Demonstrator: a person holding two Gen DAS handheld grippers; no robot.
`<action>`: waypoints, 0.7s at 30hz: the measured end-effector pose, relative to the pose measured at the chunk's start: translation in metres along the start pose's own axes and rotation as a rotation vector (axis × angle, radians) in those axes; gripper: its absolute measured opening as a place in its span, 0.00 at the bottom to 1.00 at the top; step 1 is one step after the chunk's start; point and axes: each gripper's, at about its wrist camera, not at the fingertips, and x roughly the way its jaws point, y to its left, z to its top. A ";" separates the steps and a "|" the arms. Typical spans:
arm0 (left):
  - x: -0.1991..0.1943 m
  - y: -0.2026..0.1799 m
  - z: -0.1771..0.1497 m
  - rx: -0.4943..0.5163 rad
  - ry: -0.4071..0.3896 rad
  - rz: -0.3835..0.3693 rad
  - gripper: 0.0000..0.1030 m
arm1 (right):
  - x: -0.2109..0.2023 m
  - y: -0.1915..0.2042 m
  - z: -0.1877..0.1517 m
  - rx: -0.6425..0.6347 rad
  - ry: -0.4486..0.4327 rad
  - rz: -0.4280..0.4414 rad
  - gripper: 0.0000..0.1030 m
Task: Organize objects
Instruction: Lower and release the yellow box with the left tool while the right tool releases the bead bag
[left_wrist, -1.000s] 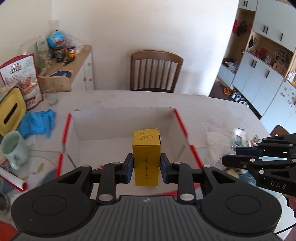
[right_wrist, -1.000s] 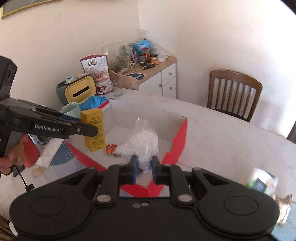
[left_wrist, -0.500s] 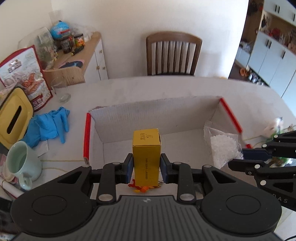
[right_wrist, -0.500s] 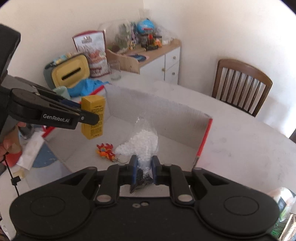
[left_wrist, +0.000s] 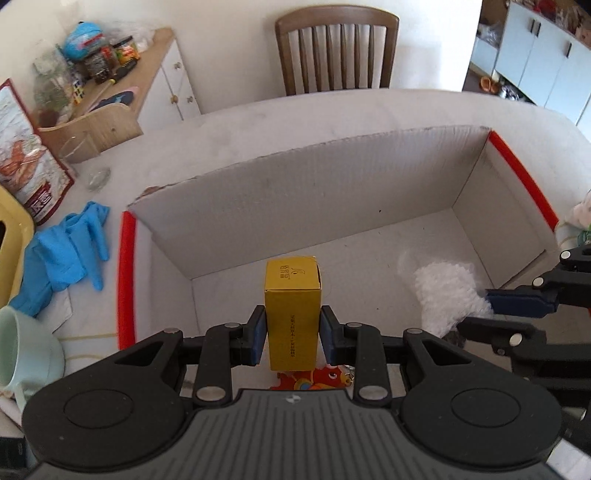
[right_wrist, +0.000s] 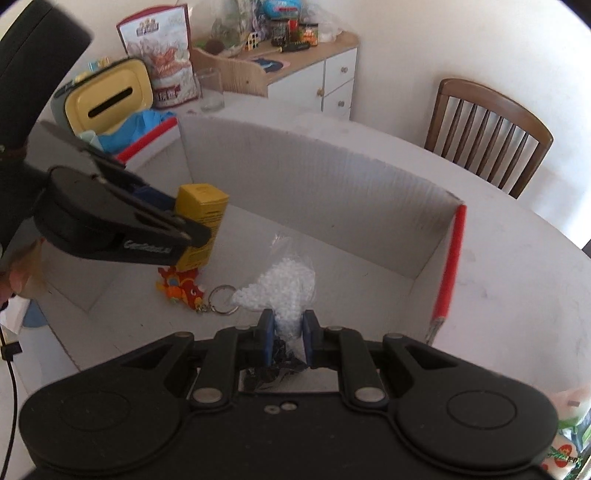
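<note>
Two items are being held over the white box (left_wrist: 332, 206) on the table (left_wrist: 295, 122): a yellow carton (left_wrist: 292, 314) is being clamped by the left gripper (left_wrist: 292, 341), a bag of white beads (right_wrist: 284, 288) by the right gripper (right_wrist: 289, 341). If lowered straight, the carton is likely being set on the orange keychain (right_wrist: 181, 290) and tipped. "GenRobot.AI" is only blurrily showing on the left gripper; the carton's print is not being resolved.

white table (left_wrist: 332, 110) with open cardboard box (left_wrist: 295, 206), blue gloves (left_wrist: 70, 251), mug (left_wrist: 22, 358)
</note>
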 end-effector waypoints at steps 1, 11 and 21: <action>0.003 -0.001 0.001 0.004 0.008 -0.004 0.29 | 0.002 0.001 0.001 -0.004 0.008 -0.002 0.14; 0.021 -0.003 0.013 0.002 0.017 -0.006 0.29 | 0.013 0.003 0.002 -0.004 0.055 -0.008 0.14; 0.034 0.000 0.018 -0.045 0.031 0.018 0.29 | 0.006 -0.004 0.001 0.043 0.046 0.039 0.22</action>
